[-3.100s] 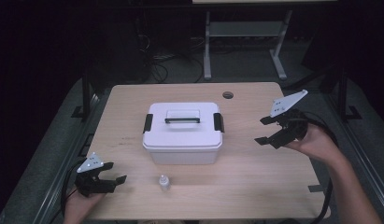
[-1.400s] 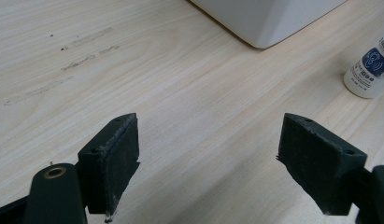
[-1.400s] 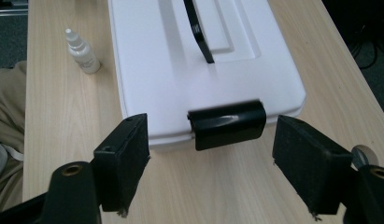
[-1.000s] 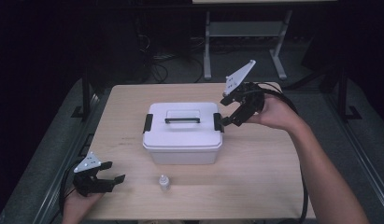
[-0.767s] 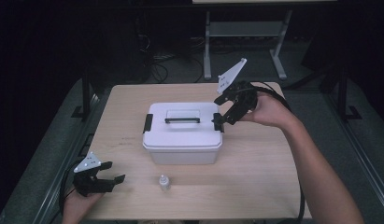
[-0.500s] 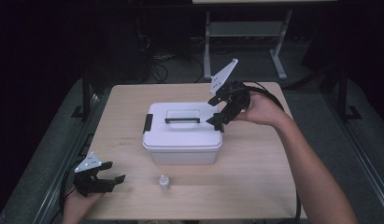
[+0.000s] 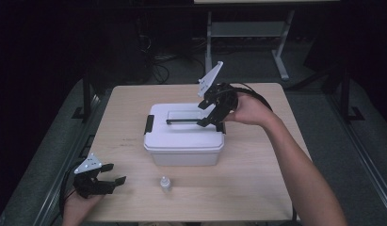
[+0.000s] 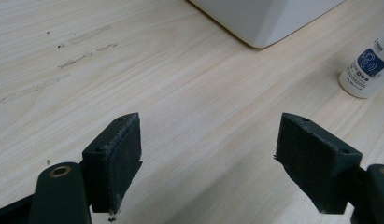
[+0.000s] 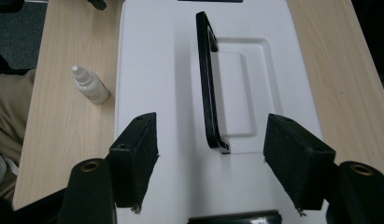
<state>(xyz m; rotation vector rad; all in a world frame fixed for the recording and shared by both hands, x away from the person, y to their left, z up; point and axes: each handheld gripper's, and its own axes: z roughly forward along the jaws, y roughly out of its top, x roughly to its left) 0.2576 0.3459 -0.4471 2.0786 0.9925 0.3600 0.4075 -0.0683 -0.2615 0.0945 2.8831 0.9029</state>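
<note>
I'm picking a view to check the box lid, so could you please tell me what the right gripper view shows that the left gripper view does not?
Right gripper view alone: the white plastic box's lid with its black carrying handle, between the open right gripper.

Left gripper view alone: the open left gripper over bare wooden table.

Both: the small white dropper bottle and the white plastic box.

The small white dropper bottle (image 8: pixel 367 70) carries a blue label with a round white emblem and lines of tiny white print beneath it; in the left gripper view the lettering is too small and blurred to read, perhaps a brand name. No other writing is legible.
</note>
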